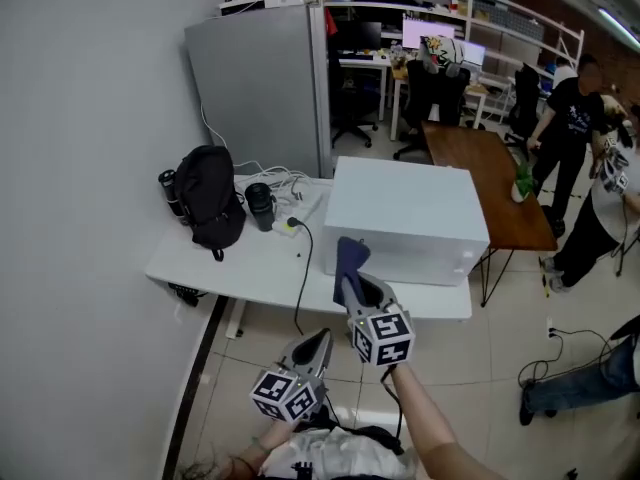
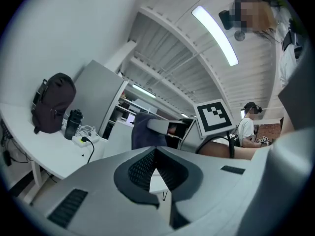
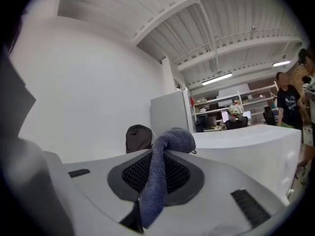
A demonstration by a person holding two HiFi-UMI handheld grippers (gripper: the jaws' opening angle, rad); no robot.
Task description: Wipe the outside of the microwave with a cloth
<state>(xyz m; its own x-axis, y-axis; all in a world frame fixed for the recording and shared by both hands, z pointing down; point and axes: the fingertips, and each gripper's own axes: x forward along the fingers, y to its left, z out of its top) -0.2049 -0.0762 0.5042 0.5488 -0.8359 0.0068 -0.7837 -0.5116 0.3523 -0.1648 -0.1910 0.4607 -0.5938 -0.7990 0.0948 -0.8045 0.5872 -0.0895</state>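
A white microwave (image 1: 408, 218) stands on the right end of a white table (image 1: 230, 263). In the head view my right gripper (image 1: 351, 274) is held in the air just in front of the microwave's near left corner, shut on a dark blue cloth (image 1: 350, 254) that sticks up past its tips. From the right gripper view the cloth (image 3: 160, 181) runs down between the jaws, with the microwave (image 3: 248, 146) to the right. My left gripper (image 1: 321, 340) hangs lower and nearer to me, shut with nothing in it. The left gripper view shows the cloth (image 2: 146, 132) ahead.
A black backpack (image 1: 212, 208), a dark bottle (image 1: 260, 206) and a power strip with cables (image 1: 291, 224) lie on the table's left part against the wall. Behind stands a grey cabinet (image 1: 265, 88). A wooden table (image 1: 490, 183) and people (image 1: 575, 118) are at the right.
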